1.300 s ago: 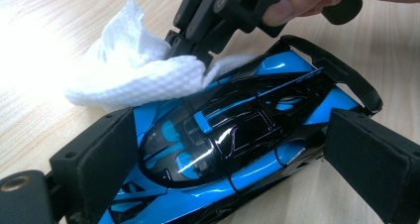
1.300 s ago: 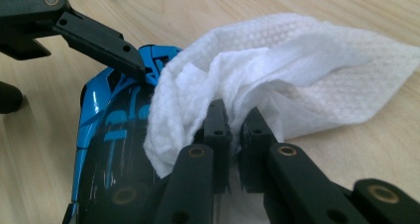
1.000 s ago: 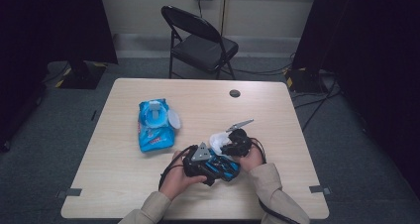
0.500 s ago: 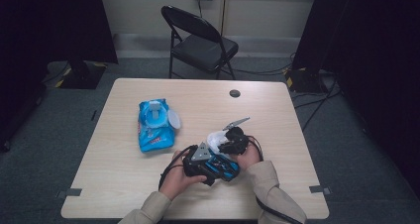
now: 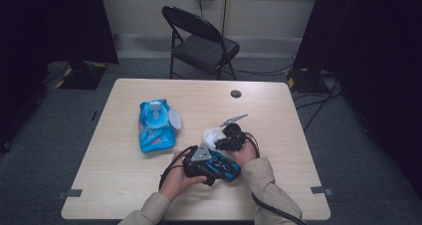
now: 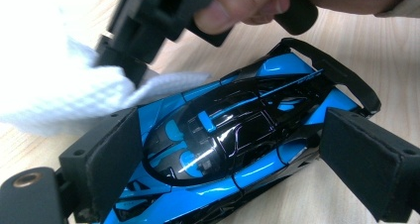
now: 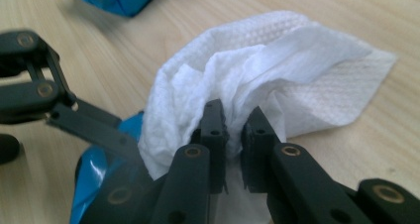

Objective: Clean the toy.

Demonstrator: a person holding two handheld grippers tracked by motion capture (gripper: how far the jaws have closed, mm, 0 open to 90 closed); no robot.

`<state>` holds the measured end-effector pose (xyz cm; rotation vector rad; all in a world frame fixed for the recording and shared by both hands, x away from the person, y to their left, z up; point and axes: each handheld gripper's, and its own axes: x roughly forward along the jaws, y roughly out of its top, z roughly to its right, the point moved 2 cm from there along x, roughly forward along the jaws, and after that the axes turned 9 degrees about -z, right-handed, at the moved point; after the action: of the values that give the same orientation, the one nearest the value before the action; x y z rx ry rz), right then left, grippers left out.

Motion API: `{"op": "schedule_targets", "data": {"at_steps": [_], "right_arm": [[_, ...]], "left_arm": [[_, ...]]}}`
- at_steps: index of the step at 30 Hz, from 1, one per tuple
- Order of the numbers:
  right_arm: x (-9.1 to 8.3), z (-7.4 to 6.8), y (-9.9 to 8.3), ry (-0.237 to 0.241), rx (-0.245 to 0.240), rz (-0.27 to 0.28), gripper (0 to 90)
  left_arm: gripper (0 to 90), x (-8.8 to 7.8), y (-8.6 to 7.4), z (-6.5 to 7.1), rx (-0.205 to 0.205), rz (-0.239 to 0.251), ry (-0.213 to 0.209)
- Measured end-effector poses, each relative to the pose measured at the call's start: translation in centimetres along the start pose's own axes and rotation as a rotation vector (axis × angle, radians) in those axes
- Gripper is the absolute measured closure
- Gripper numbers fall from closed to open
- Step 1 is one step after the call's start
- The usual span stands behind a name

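Note:
A blue and black toy car (image 6: 233, 135) lies between the pads of my left gripper (image 6: 237, 157), which is shut on its sides just above the table. In the high view that left gripper (image 5: 218, 165) and the car (image 5: 224, 169) sit near the table's front edge. My right gripper (image 7: 234, 116) is shut on a bunched white wipe (image 7: 277, 60). The wipe (image 6: 54, 95) rests against the car's front end. From above, the right gripper (image 5: 225, 139) and the wipe (image 5: 211, 134) are just behind the car.
An open blue pack of wet wipes (image 5: 157, 125) lies left of centre on the wooden table (image 5: 119, 175). A small black round cap (image 5: 236, 93) sits near the far edge. A black folding chair (image 5: 201, 41) stands beyond the table.
The right gripper with the wipe has shifted slightly left and away over the car. The left gripper and car stay in place.

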<state>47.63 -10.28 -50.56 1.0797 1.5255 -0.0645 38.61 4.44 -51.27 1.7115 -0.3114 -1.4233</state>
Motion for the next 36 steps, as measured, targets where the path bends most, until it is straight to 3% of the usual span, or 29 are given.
{"op": "schedule_targets", "data": {"at_steps": [6,11,16,25,32,36], "right_arm": [[-0.8,0.0,0.3,0.0,0.004,0.041,82.8],[-1.8,-0.2,0.0,-0.012,0.007,0.06,82.6],[-3.2,-0.9,0.1,-0.026,-0.004,0.084,82.3],[-5.2,-3.5,0.4,-0.018,-0.051,0.114,81.6],[-4.4,-5.9,-0.3,0.013,-0.076,0.109,80.4],[-3.7,-7.2,-0.2,0.028,-0.097,0.101,79.5]], "left_arm": [[10.7,-0.1,-0.1,-0.1,0.006,0.005,-0.002],[16.8,-0.7,-0.2,-0.5,-0.015,-0.011,0.005],[16.6,-1.7,-0.2,-0.8,-0.034,-0.002,0.025],[16.6,-3.6,-0.4,-0.6,-0.055,0.01,0.037],[17.2,-6.3,-1.3,-0.8,-0.091,0.039,0.066],[17.5,-8.2,-2.4,-1.1,-0.137,0.047,0.087]]}}
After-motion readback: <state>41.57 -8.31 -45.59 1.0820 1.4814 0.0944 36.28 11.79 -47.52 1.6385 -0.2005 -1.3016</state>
